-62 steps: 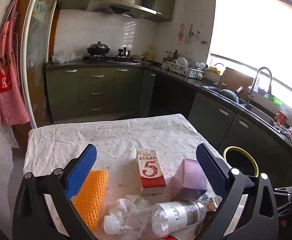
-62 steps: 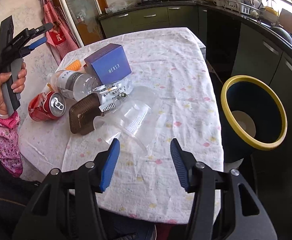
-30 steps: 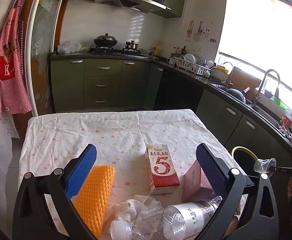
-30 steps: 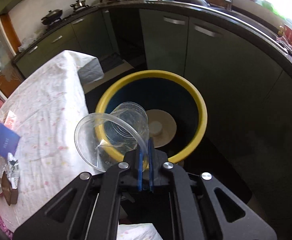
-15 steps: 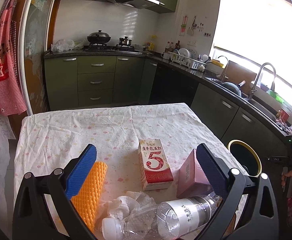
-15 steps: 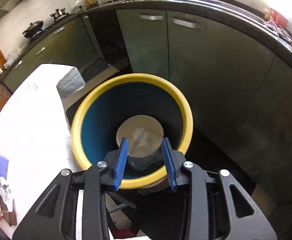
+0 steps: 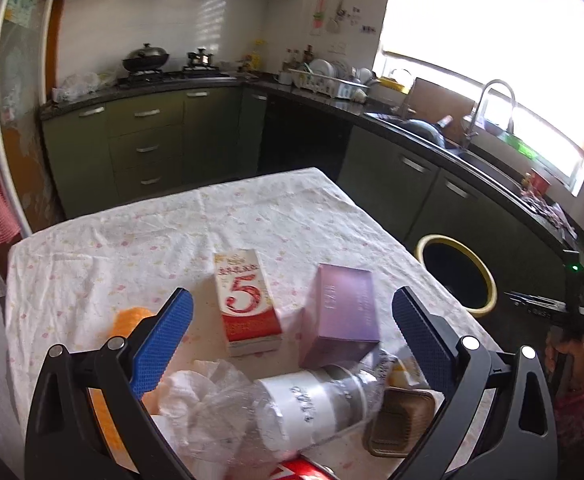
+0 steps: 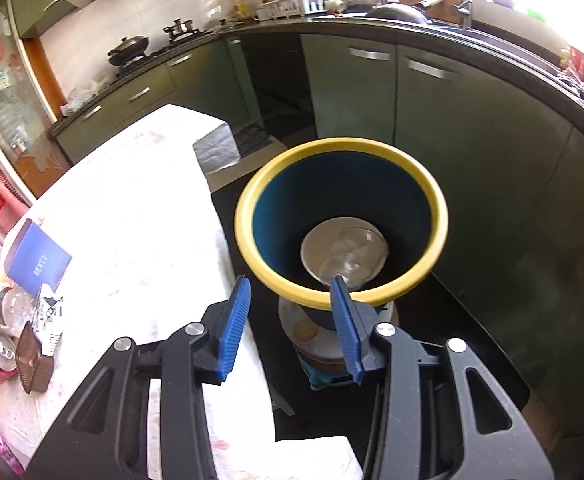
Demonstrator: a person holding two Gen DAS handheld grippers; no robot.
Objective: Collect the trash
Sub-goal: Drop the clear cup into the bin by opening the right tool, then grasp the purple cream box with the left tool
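Since half a second ago the left tool (image 7: 288,330) has dipped closer over the litter, and the right tool (image 8: 290,322), its jaws spread wider and empty, has drawn back from the yellow-rimmed dark blue bin (image 8: 341,298). The clear plastic cup (image 8: 347,260) that the right tool was clamping a second ago now lies at the bottom of that bin.

The left tool is released, its jaws wide and empty. From left to right beneath it lie an orange foam sleeve (image 7: 130,318), largely hidden behind the blue left pad, crumpled white tissue (image 7: 200,390), a red-and-white carton marked 5 (image 7: 248,304), a clear plastic bottle with a white label (image 7: 311,404), smeared by motion, a red can (image 7: 299,473) cut off by the bottom edge, a purple cardboard box (image 7: 343,314) and a brown ribbed tray (image 7: 399,420) partly behind the right pad.

All of these rest on a tabletop (image 7: 132,240) under a white floral cloth. The bin stands on the dark floor just beside the tabletop's right edge. Green cabinets (image 7: 148,148) under a black counter run round the room, with a wok (image 7: 146,58) on the hob and a tap (image 7: 491,108) under the bright window (image 7: 491,32).
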